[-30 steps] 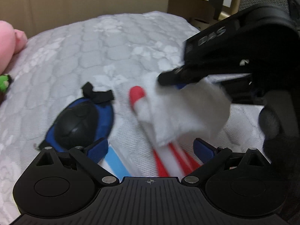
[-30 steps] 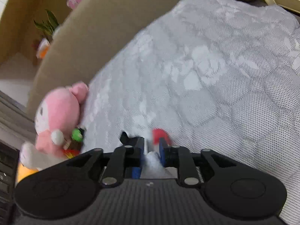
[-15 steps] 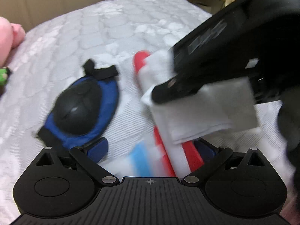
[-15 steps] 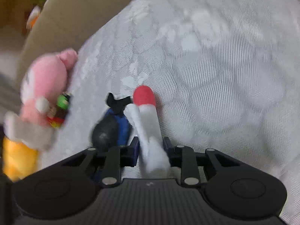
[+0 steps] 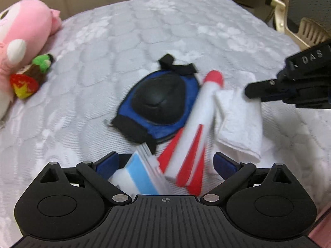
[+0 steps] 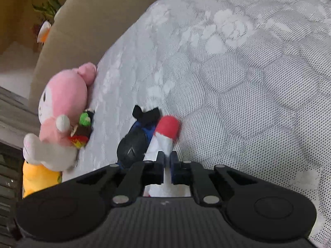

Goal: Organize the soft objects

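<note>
A white plush rocket (image 5: 198,122) with a red nose and red fins lies on the quilted white bedcover (image 5: 144,31), nose pointing away from the left wrist camera. A folded white cloth (image 5: 238,122) lies just beside its right flank. Against its left flank rests a blue pad with a black dome (image 5: 159,105), black straps at both ends. A white and light-blue striped item (image 5: 138,175) lies at the rocket's tail, partly under the pad's near strap. Well apart, at the bedcover's left edge, lies a pink and white plush toy (image 6: 62,107), with a small green, brown and red plush (image 5: 31,76) touching it and a yellow plush (image 6: 39,177) below.

The right gripper (image 6: 167,161) has its fingers nearly together, pinching white fabric; the left wrist view shows its tip on the cloth's far edge. The left gripper (image 5: 165,163) has its blue-padded fingers (image 5: 107,163) wide apart, straddling the rocket's tail and the striped item, without pressing either.
</note>
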A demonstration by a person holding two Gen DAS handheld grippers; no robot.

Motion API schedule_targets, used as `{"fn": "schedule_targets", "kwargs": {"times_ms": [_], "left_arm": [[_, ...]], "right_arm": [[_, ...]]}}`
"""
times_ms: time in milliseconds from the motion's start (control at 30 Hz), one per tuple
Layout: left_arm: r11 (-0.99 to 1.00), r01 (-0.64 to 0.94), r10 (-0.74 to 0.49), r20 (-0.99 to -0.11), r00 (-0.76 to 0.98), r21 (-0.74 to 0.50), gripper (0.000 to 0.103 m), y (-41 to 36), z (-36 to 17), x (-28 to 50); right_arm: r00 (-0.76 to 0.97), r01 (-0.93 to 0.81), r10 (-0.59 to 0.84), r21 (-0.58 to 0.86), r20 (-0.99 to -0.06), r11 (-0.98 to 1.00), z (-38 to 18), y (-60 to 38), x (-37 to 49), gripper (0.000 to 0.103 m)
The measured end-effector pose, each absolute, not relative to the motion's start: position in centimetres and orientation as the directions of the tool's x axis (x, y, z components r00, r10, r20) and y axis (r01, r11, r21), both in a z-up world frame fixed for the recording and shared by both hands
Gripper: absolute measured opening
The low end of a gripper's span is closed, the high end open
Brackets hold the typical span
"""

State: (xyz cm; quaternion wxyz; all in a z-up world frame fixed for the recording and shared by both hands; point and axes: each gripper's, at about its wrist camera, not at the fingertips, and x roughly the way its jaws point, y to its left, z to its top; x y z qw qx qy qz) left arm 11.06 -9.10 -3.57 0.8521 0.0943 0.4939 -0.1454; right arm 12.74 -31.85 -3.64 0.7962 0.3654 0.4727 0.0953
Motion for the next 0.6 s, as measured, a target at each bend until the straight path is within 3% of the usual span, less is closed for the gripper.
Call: {"fn": "schedule_targets", "kwargs": {"times_ms": [33,67,100,167,367,433,500,567,600], "left_arm": [[0.938,0.345,-0.154,-0.874,0.462,0.017,0.100,-9.4,-3.7,11.1],[0.938,0.346,-0.153,-0.878,0.454,0.016,0.100,-9.4,-3.6,11.0],[0.938,0.347,-0.152,-0.882,0.445,0.014,0.100,-9.5,-3.4,10.9],[0.939,0.343,-0.159,-0.889,0.430,-0.002,0.100,-9.2,-2.9,10.4],[0.946,0.316,-0.200,-0.897,0.395,-0.071,0.101,-4.9,0.2,7.5],[0.948,0.310,-0.197,-0.891,0.409,-0.068,0.101,-3.1,0.5,6.6],[0.957,0.283,-0.188,-0.889,0.417,-0.069,0.102,-1.5,0.1,5.8],[0.966,0.233,-0.200,-0.896,0.396,-0.113,0.102,-0.1,-1.1,5.8],[0.970,0.200,-0.208,-0.902,0.379,-0.140,0.102,0.6,-1.8,6.0]], "right_arm": [[0.537,0.192,0.493,0.669,-0.684,0.718,-3.5,-31.9,12.8,0.016],[0.538,0.184,0.477,0.649,-0.695,0.738,-3.3,-31.7,12.7,0.027],[0.532,0.166,0.459,0.620,-0.711,0.767,-3.1,-31.3,12.7,0.046],[0.518,0.125,0.431,0.563,-0.739,0.817,-2.7,-30.3,12.4,0.065],[0.395,-0.022,0.333,0.354,-0.856,0.935,-4.8,-24.8,13.0,0.064],[0.435,-0.111,0.226,0.198,-0.871,0.974,-4.8,-22.5,12.2,0.051],[0.489,-0.196,0.165,0.076,-0.856,0.978,-4.4,-20.7,11.1,0.026],[0.505,-0.203,0.182,0.089,-0.844,0.975,-4.0,-20.5,10.5,0.013],[0.510,-0.192,0.196,0.111,-0.837,0.975,-3.7,-20.8,10.4,0.013]]}}
